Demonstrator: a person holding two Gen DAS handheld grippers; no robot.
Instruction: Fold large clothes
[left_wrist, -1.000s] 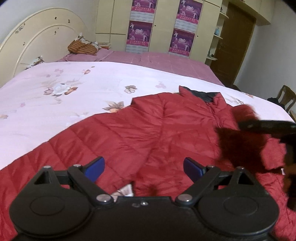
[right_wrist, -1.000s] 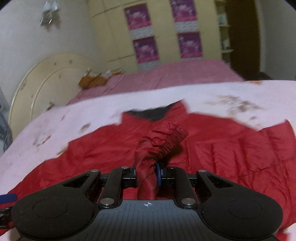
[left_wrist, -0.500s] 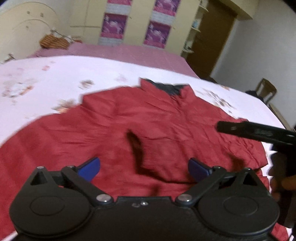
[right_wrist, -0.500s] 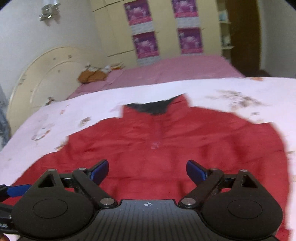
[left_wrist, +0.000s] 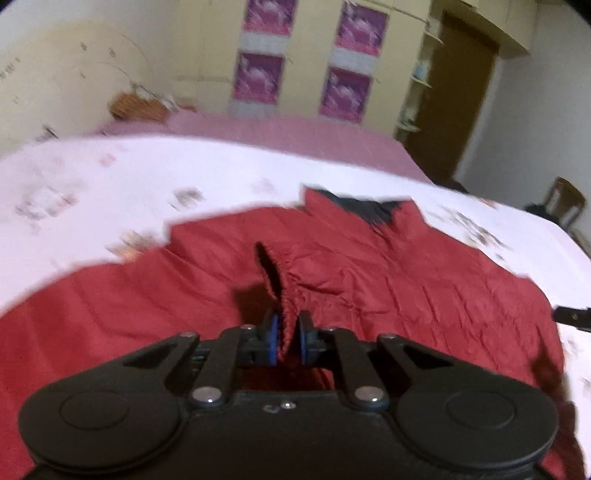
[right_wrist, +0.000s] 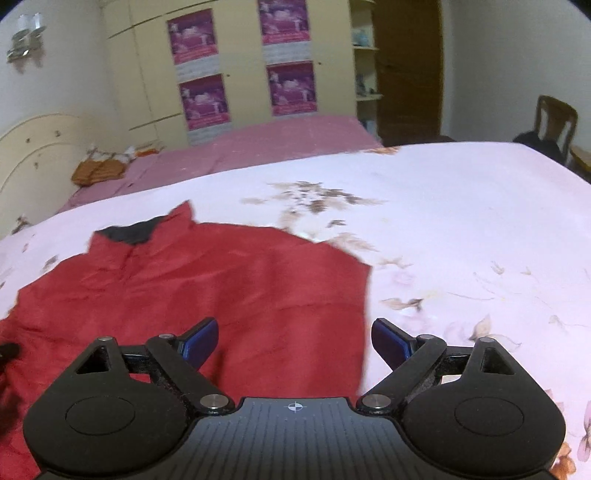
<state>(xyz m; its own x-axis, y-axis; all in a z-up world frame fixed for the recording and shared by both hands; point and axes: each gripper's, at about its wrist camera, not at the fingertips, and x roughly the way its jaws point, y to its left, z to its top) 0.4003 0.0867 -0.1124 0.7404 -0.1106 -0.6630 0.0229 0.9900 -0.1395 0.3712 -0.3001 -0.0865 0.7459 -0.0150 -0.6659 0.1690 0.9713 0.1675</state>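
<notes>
Left gripper (left_wrist: 287, 341) had just closed its blue pads on the elastic cuff (left_wrist: 275, 280) of the red jacket (left_wrist: 406, 295), which lay spread on the floral bedspread (right_wrist: 461, 221). Right gripper (right_wrist: 293, 341) hovered with jaws apart, empty, over the jacket's right edge.

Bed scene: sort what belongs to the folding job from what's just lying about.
Job:
red jacket
sleeve cuff, pinched
left gripper, just closed on it
right gripper, open

Lying about:
floral bedspread
orange cushion
wooden chair
wardrobe posters
</notes>
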